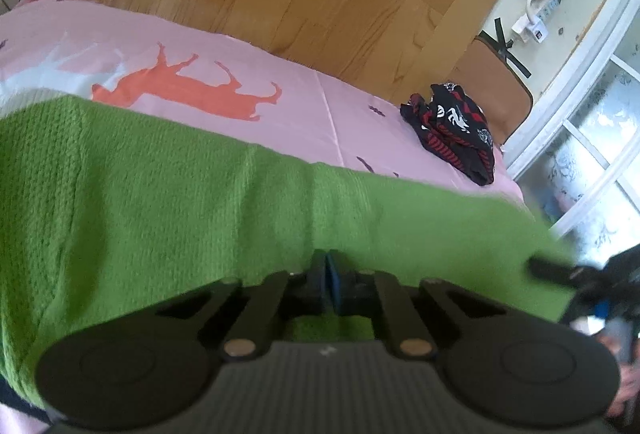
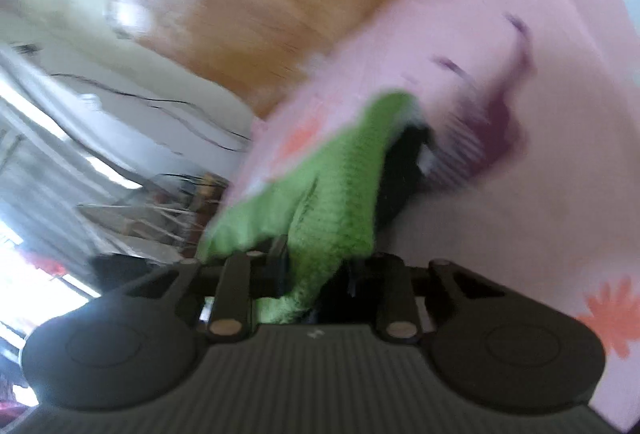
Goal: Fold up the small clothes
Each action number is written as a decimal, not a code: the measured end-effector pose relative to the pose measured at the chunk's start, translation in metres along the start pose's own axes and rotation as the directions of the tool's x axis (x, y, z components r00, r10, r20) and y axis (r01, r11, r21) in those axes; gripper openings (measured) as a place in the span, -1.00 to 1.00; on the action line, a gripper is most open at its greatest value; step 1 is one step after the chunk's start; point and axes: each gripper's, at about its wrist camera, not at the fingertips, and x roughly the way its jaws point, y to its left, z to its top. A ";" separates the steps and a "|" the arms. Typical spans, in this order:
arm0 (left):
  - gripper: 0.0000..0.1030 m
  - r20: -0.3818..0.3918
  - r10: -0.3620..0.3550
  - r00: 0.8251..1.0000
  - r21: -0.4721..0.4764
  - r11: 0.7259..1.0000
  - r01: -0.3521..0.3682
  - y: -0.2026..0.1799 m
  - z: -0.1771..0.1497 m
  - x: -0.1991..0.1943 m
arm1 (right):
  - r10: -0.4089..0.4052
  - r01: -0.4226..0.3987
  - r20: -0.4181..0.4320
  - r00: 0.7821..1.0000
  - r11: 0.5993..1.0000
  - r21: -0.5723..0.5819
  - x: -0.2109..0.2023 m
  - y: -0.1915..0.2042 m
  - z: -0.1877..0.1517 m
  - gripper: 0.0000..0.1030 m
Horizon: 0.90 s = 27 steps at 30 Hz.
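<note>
A green knitted garment (image 1: 192,194) is held just above the pink bed sheet (image 1: 304,102), pinched by the left hand-held gripper (image 1: 329,274) and the right hand-held gripper (image 2: 320,266). For a clean fold, both edges are best kept level and taut.

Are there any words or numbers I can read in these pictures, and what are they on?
None can be read.
Black and red garment: white printed shapes, too small to tell if any are letters.
White plug adapter on the wall: a small dark mark, too small to read.
Left gripper body: a tiny pale mark, unreadable.
Pink bedsheet: only pictures, an orange animal shape, no words.
Right wrist view: too blurred.
</note>
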 end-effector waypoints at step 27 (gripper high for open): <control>0.08 0.337 0.217 0.916 -0.244 0.960 -0.137 0.108 0.007 -0.167 | 0.001 -0.355 -0.517 0.856 0.729 -0.586 0.244 0.179 -0.056 0.45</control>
